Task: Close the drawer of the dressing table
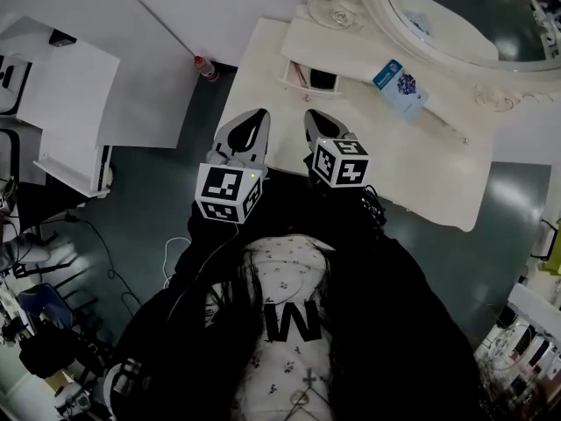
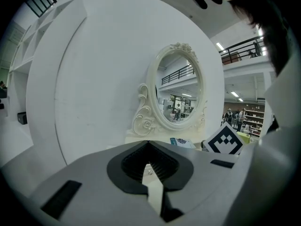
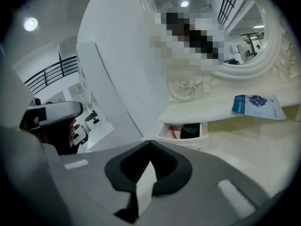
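The cream table [image 1: 421,169] has 1 raised shelf [image 1: 351,55] along its back; on it lies 1 blue-and-white card [image 1: 401,86]; beside that stands 1 oval mirror [image 1: 438,16] (ornately carved frame).

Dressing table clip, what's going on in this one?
A person holds a claw in each hand over the front of the dressing table. The left claw and right claw are both shut and empty. The small drawer under the mirror stands open, with red and dark items inside; neither claw touches it yet.
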`<state>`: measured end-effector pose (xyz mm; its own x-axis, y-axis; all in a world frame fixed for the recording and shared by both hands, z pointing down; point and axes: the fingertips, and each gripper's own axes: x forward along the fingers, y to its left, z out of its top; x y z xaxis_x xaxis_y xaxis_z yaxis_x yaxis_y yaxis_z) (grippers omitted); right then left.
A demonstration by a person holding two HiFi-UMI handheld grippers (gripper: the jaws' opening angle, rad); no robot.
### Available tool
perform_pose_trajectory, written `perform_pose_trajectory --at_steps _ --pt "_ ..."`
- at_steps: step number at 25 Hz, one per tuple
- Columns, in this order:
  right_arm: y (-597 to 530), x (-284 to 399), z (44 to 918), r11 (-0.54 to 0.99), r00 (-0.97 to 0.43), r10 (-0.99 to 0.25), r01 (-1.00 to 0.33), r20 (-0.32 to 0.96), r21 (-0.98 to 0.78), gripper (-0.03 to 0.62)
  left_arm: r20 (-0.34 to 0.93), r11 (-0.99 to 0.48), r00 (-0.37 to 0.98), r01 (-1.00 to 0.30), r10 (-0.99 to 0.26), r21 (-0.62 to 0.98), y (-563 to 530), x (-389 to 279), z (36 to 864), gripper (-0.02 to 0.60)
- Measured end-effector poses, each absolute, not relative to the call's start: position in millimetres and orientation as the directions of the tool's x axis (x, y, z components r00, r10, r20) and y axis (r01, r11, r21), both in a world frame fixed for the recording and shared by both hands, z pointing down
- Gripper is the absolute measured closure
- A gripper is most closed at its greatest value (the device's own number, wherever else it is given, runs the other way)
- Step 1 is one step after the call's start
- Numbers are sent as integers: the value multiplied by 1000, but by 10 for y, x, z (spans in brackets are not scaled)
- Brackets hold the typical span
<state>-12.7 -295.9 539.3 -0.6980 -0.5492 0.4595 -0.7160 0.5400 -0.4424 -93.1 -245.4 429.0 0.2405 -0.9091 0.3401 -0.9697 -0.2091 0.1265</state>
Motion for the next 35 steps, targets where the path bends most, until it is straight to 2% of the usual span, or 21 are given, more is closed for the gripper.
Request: perform_pose_trajectory --at_steps 14,17,25,35 --pt "-3211 -99 5906 394 -557 -606 -830 568 -394 585 371 -376 395 -918 -840 125 -2944 -1108 4385 581" --pt "-3271 -120 6025 394 -534 -607 -845 589 -360 545 370 -398 417 -908 -830 132 -3029 -1166 4389 581" --pt "-3421 -160 6424 351 -468 -563 -882 681 -315 497 363 -459 476 -877 -801 138 -3208 -1250 4410 581" --pt "-3541 -233 6538 333 -426 -574 -902 699 -276 493 360 -493 510 -858 -781 145 -3360 -1344 4452 581"
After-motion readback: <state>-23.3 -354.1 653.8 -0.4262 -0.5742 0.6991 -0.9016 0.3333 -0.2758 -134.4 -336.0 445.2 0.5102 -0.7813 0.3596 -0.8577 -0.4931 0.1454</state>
